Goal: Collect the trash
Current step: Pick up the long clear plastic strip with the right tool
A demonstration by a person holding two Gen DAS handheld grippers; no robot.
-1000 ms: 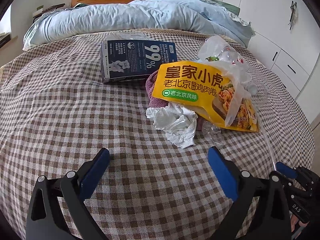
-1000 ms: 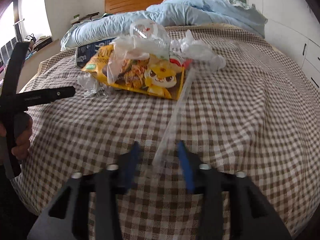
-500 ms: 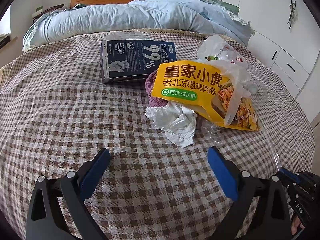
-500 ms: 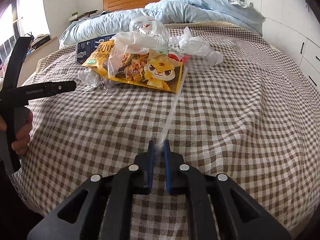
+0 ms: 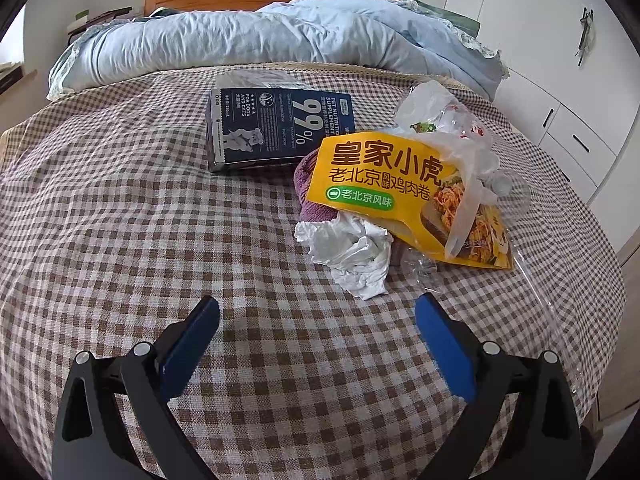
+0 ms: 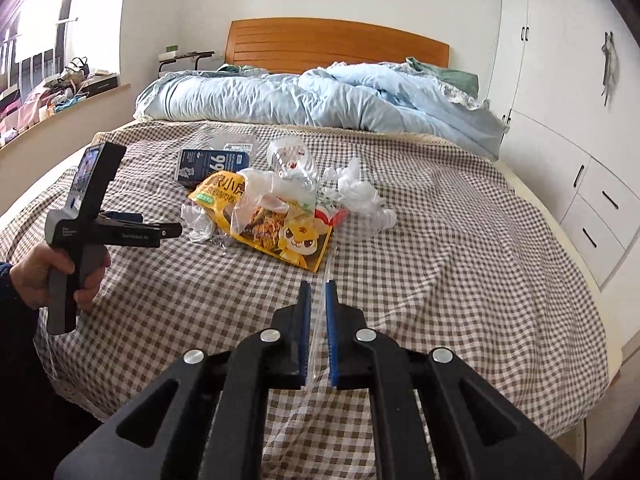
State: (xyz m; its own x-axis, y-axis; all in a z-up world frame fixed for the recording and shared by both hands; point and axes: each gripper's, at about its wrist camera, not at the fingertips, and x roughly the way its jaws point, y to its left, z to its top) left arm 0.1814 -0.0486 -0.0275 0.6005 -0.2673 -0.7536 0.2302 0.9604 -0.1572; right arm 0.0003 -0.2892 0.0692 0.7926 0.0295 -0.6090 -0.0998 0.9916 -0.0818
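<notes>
A clear plastic sleeve (image 6: 327,270) is clamped between the blue pads of the right gripper (image 6: 318,292), lifted off the checked bed (image 6: 460,248) with its far end trailing toward the heap of trash. The left gripper (image 5: 318,312) is held spread wide over the near part of the bed, nothing between its fingers (its handle can be seen gripped in the person's hand (image 6: 60,272) at the left of the right wrist view). The pile lies in the middle of the bed: a yellow snack bag (image 5: 400,188) is draped over a purple cloth (image 5: 310,196), a crumpled white tissue (image 5: 352,252) is seen just in front of it on the near side, and thin clear plastic bags (image 5: 444,120) are bunched on its far right. A dark blue pet supplement box (image 5: 272,132) lies flat to the far left of the bag. A rumpled light blue duvet (image 5: 260,40) is piled along the far end by the wooden headboard (image 6: 332,44).
</notes>
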